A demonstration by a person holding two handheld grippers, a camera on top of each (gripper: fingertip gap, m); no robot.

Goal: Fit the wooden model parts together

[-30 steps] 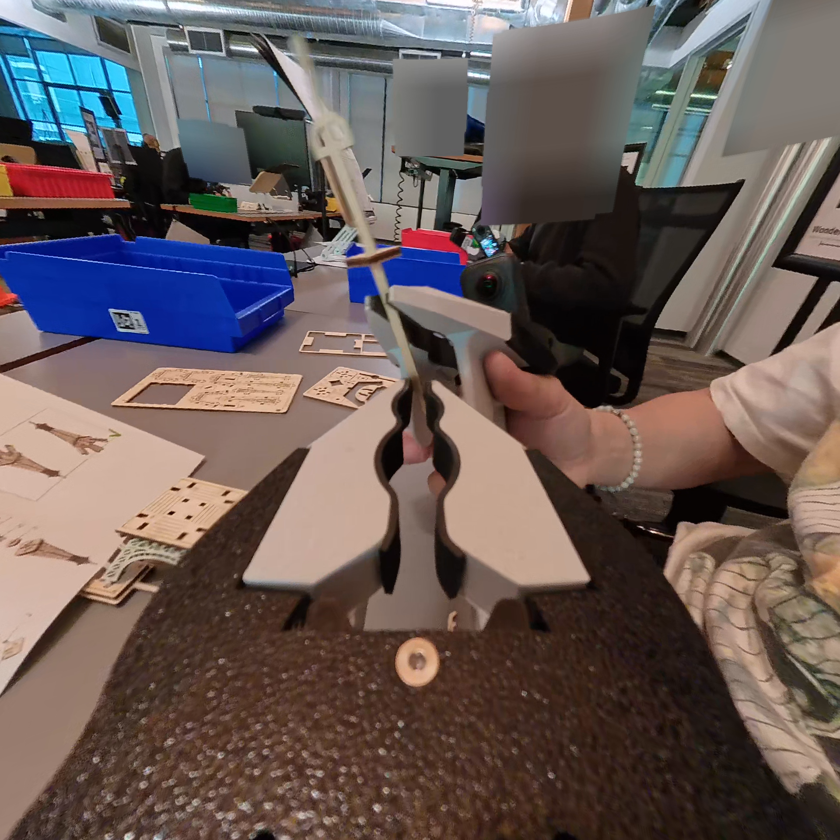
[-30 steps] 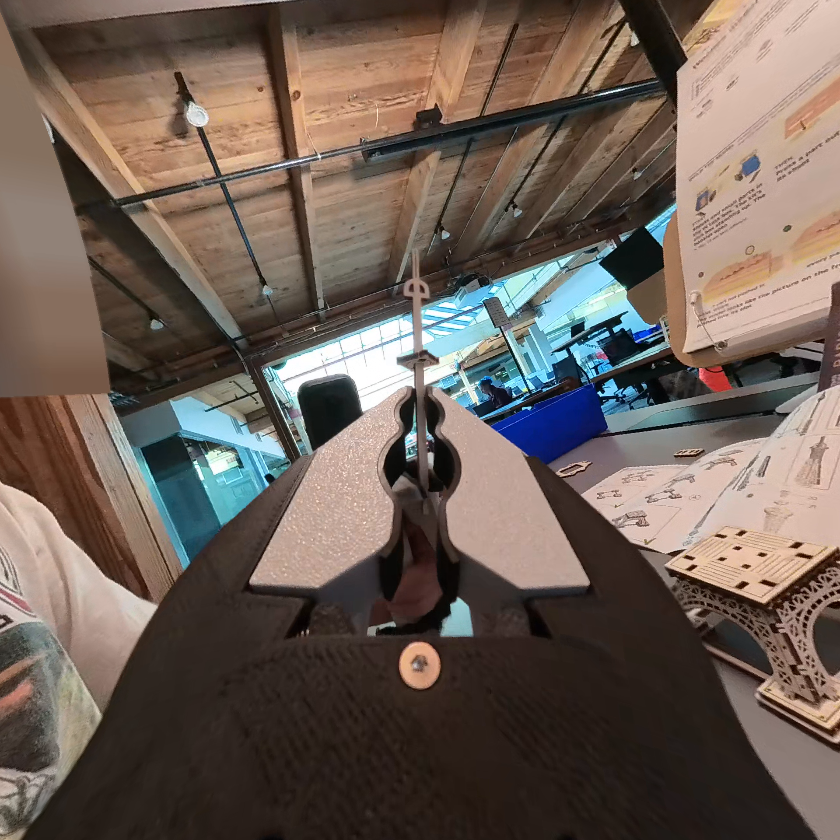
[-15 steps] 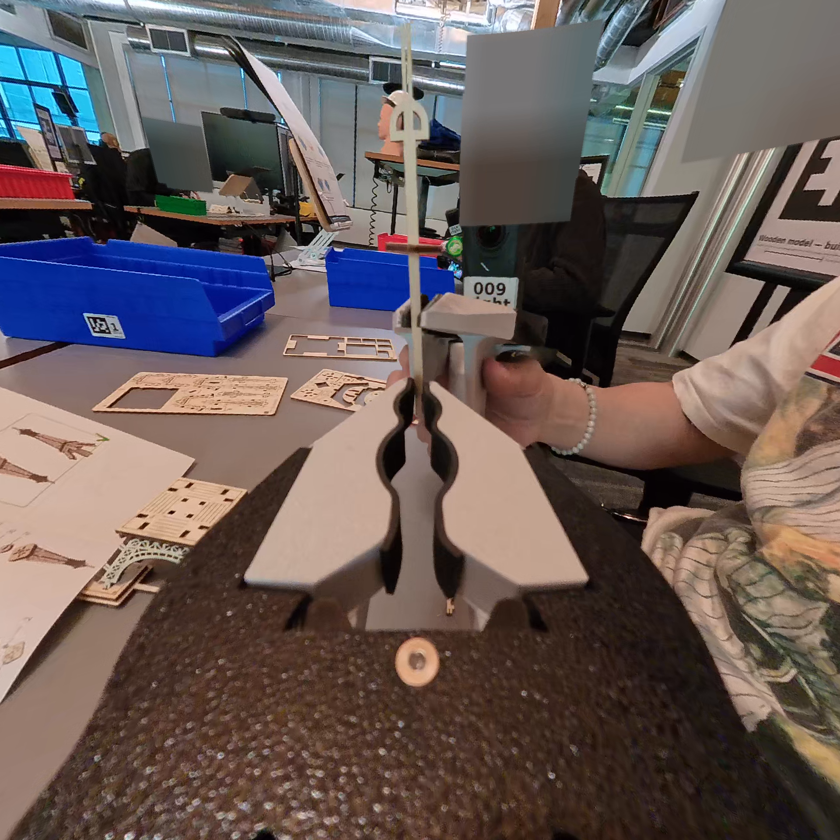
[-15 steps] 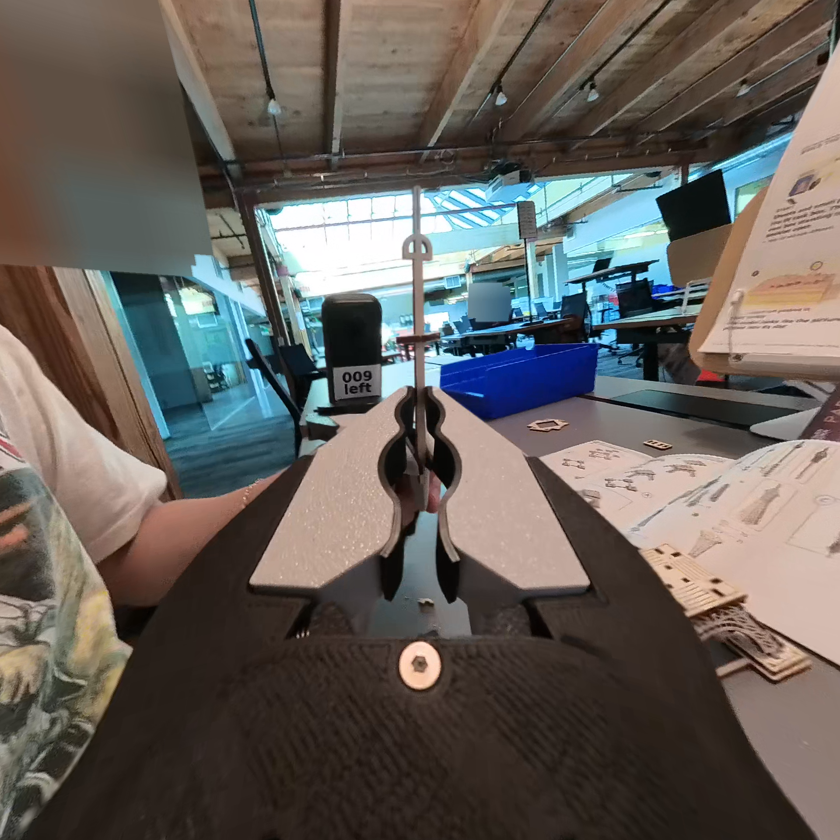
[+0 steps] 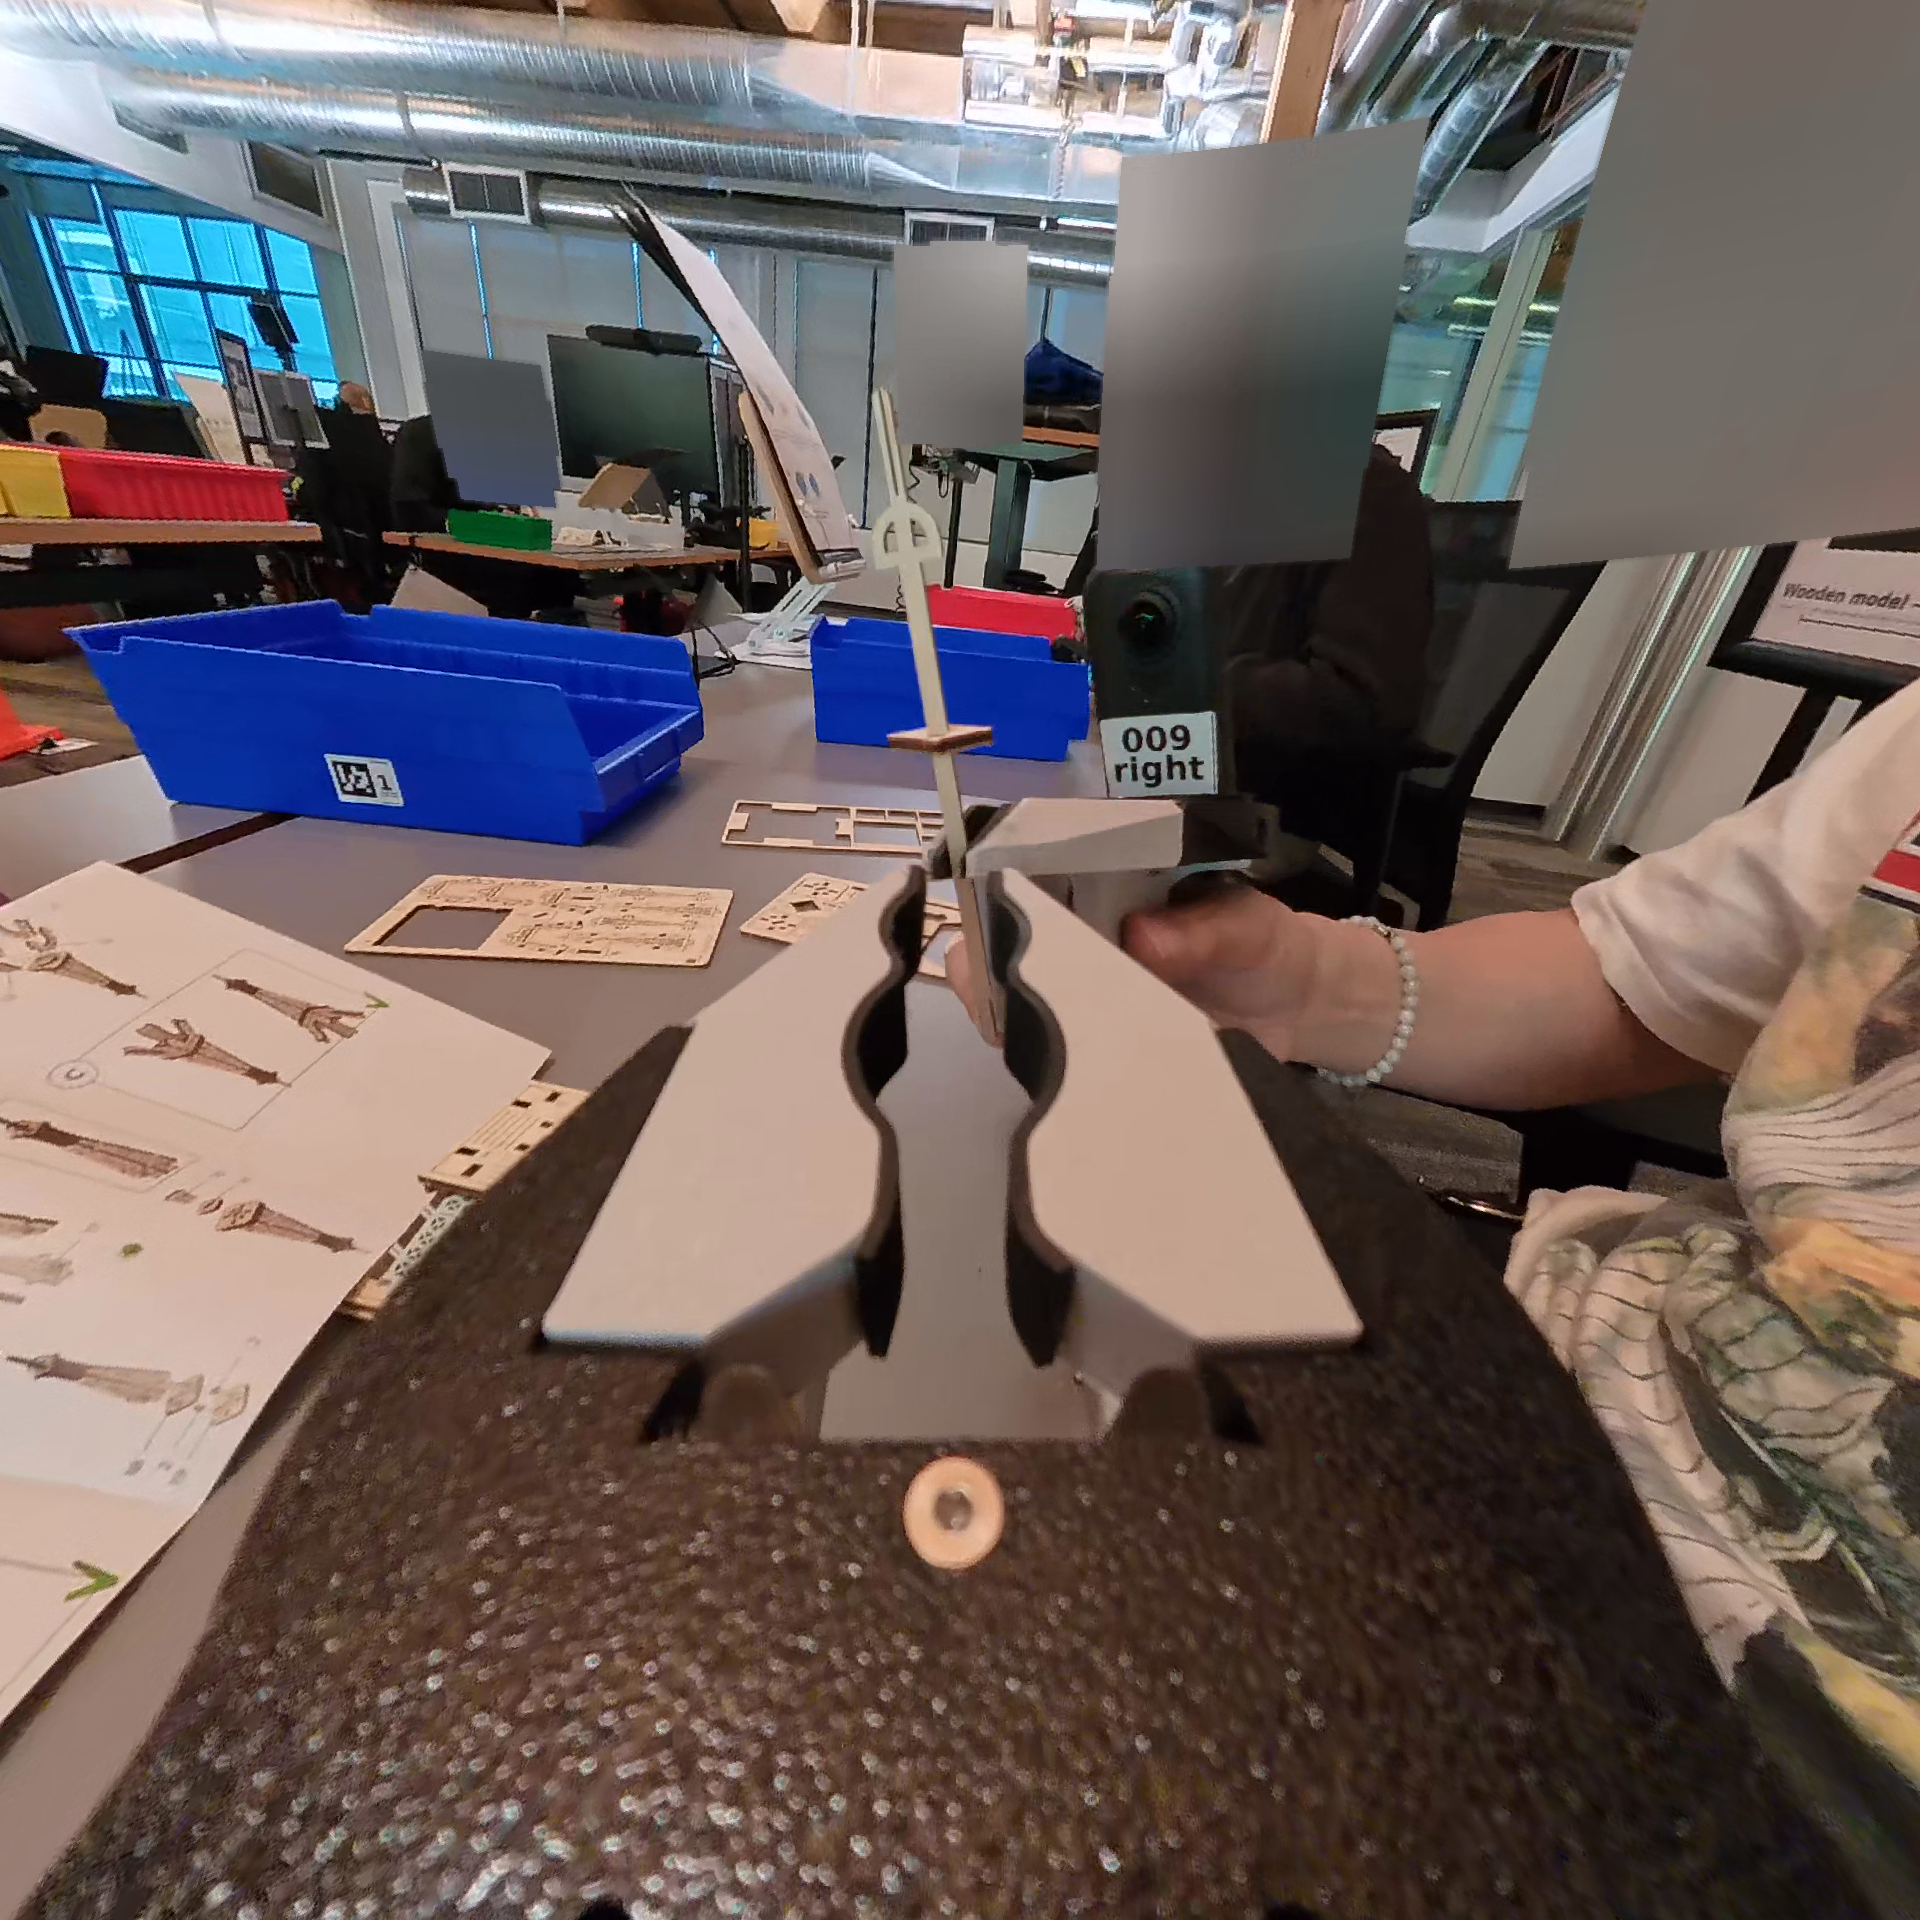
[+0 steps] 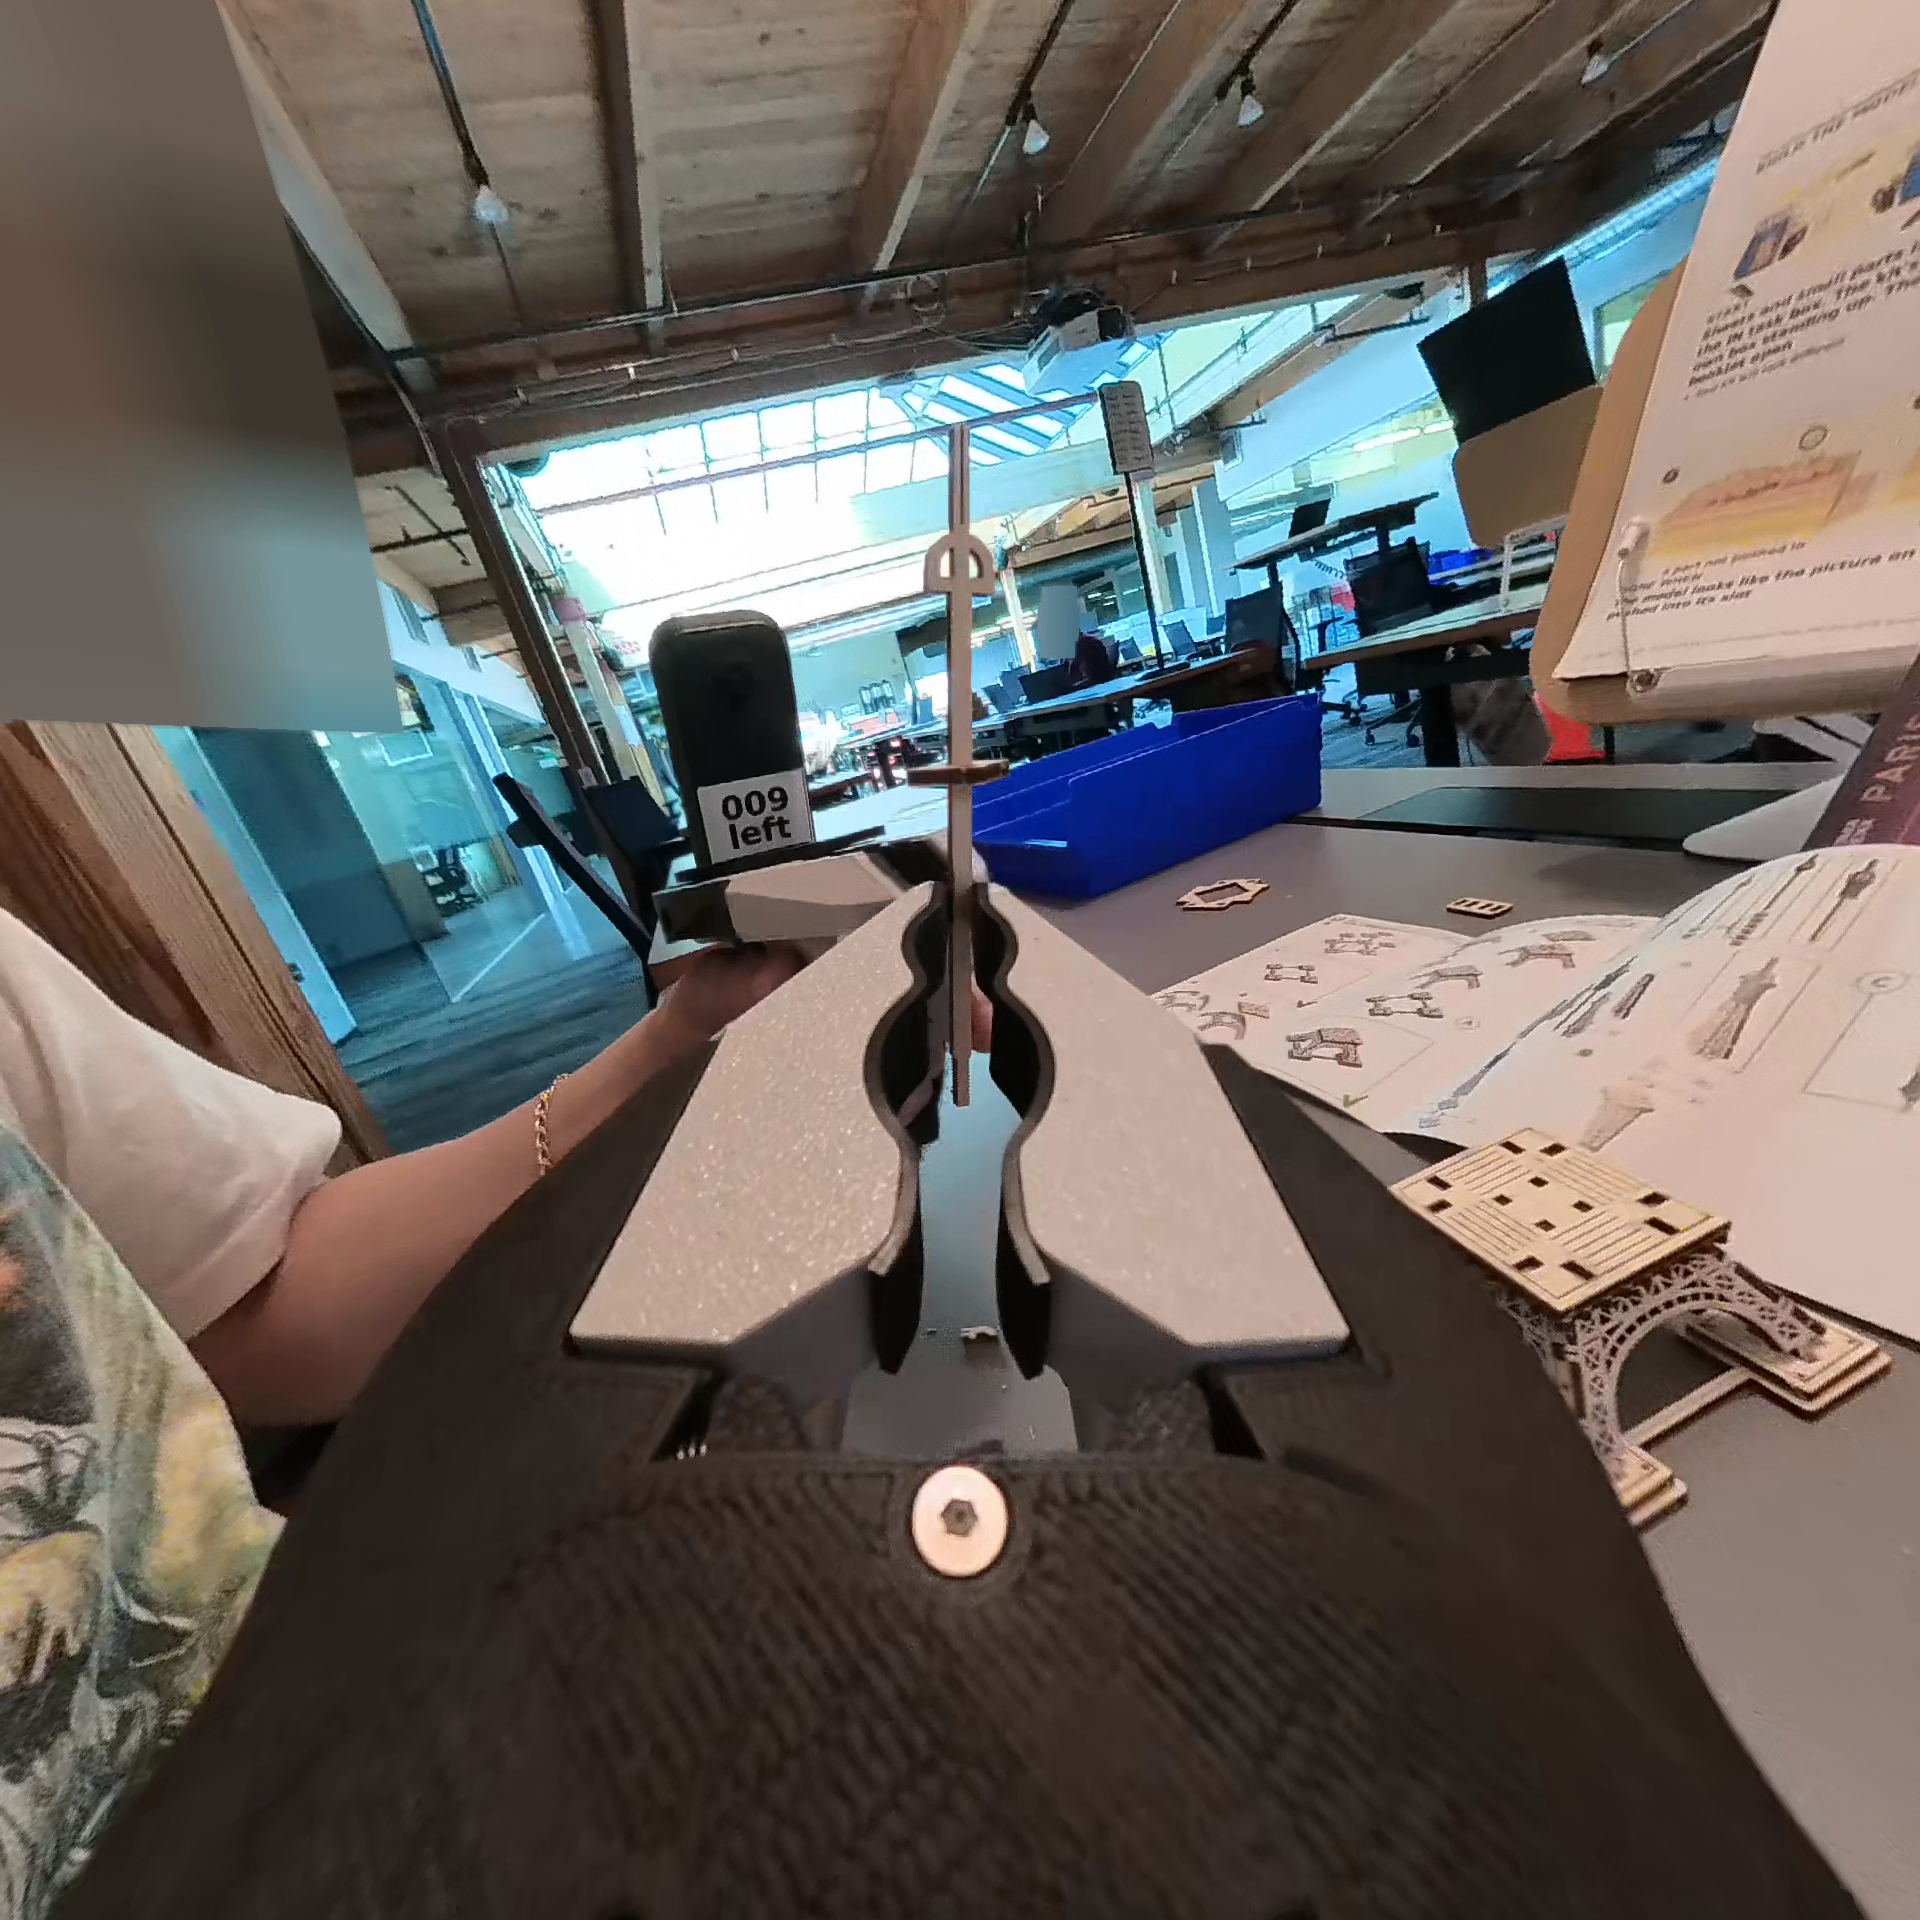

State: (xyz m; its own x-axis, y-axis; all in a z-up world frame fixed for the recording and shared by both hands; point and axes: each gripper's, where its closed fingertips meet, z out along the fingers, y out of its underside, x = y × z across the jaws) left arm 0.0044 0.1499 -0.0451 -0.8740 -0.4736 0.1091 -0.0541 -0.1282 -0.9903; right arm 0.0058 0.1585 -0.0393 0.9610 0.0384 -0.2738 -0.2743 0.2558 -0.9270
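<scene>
A thin pale wooden spire (image 6: pixel 961 665) with a small square platform (image 6: pixel 956 774) slid onto it stands upright between the fingertips of my right gripper (image 6: pixel 961 906), which is shut on its lower end. In the left wrist view the spire (image 5: pixel 920 634) leans slightly left, its foot next to my left gripper's right finger. My left gripper (image 5: pixel 956 909) is open around the foot. The right gripper's fingers (image 5: pixel 1070 831) show just behind it. The assembled lattice tower base (image 6: pixel 1558 1247) stands on the grey table (image 6: pixel 1766 1558) to the right of my right gripper.
Two blue bins (image 5: pixel 416 717) (image 5: pixel 945 686) stand at the back of the table. Punched wooden sheets (image 5: pixel 540 920) (image 5: pixel 831 826) lie before them. An instruction sheet (image 5: pixel 156 1091) lies left. A booklet (image 6: pixel 1558 997), small loose pieces (image 6: pixel 1223 894) and a propped instruction stand (image 6: pixel 1766 416) are to the right. Both grippers' tips are close together, under 4 cm apart.
My left gripper has opened off the spire, which it gripped half a second ago. The right gripper still holds the spire. Both grippers have tilted down from the ceiling toward the table.
</scene>
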